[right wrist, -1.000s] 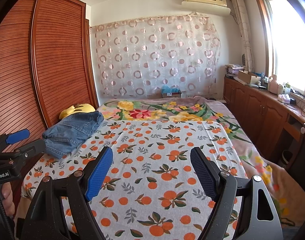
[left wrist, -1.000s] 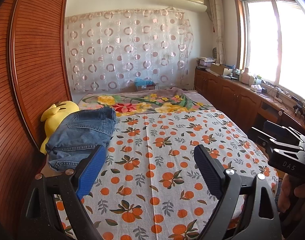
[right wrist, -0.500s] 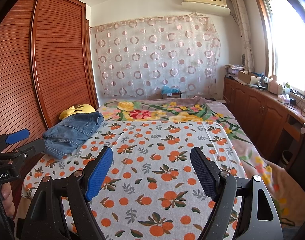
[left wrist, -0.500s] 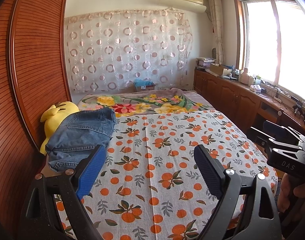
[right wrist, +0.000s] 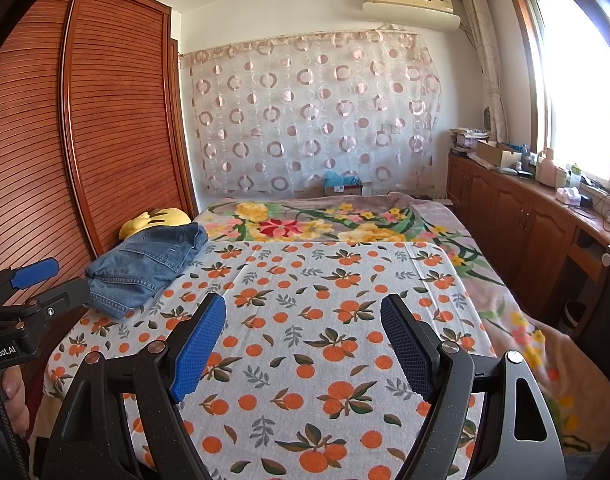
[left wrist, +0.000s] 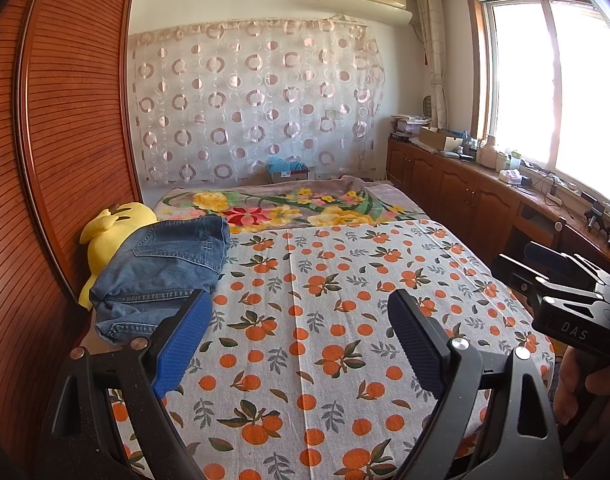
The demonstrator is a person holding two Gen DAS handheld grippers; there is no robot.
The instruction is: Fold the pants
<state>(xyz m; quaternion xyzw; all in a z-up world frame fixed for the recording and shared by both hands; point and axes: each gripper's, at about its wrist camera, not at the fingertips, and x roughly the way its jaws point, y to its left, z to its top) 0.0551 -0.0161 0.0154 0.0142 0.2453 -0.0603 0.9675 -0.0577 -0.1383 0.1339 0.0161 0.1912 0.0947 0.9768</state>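
Blue denim pants point(left wrist: 161, 272) lie folded in a thick stack at the left edge of the bed, also seen as pants point(right wrist: 145, 266) in the right wrist view. My left gripper point(left wrist: 299, 304) is open over the orange-print sheet point(left wrist: 325, 320), its left finger just right of the stack, nothing between the pads. My right gripper point(right wrist: 303, 308) is open too, over the middle of the sheet point(right wrist: 325, 300) and well right of the pants. Each gripper shows at the edge of the other's view, held by a hand.
A yellow plush toy point(left wrist: 109, 232) lies behind the pants against the wooden wardrobe point(left wrist: 57, 160). A flowered blanket point(left wrist: 289, 210) covers the far half of the bed. Wooden cabinets point(left wrist: 465, 200) with clutter run under the window on the right.
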